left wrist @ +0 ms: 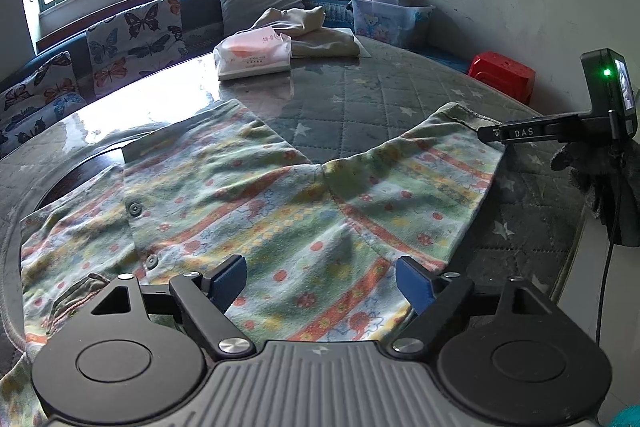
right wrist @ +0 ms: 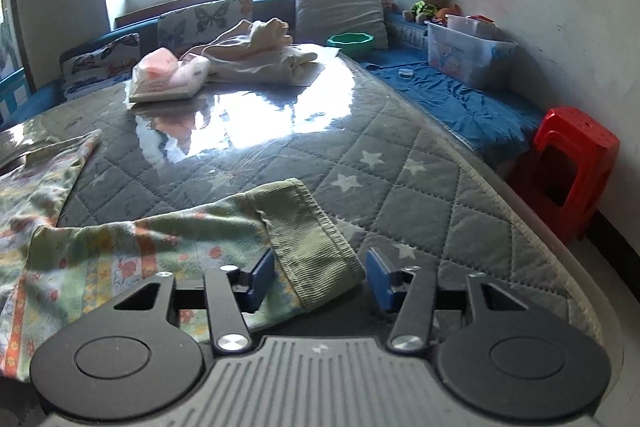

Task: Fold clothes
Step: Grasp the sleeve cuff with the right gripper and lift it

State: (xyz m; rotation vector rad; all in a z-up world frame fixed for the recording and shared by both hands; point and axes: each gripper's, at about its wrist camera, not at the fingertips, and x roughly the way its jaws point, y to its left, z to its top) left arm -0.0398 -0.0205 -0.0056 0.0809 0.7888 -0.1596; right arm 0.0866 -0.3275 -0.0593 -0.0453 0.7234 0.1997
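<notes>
Item: printed garment (left wrist: 256, 211), spread flat on table (left wrist: 380, 99). Your right hand-held gripper (right wrist: 320, 277) straddles the ribbed cuff (right wrist: 312, 243), jaws wide, empty; left hand-held gripper (left wrist: 320, 281) likewise parted, empty. Next: pinch cuff.

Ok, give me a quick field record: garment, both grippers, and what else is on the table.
garment: patterned baby garment spread flat on quilted table cover
left gripper: open, over garment's near edge
right gripper: open, straddling green ribbed cuff
far side: tissue pack, cream clothes
fold: not started
</notes>
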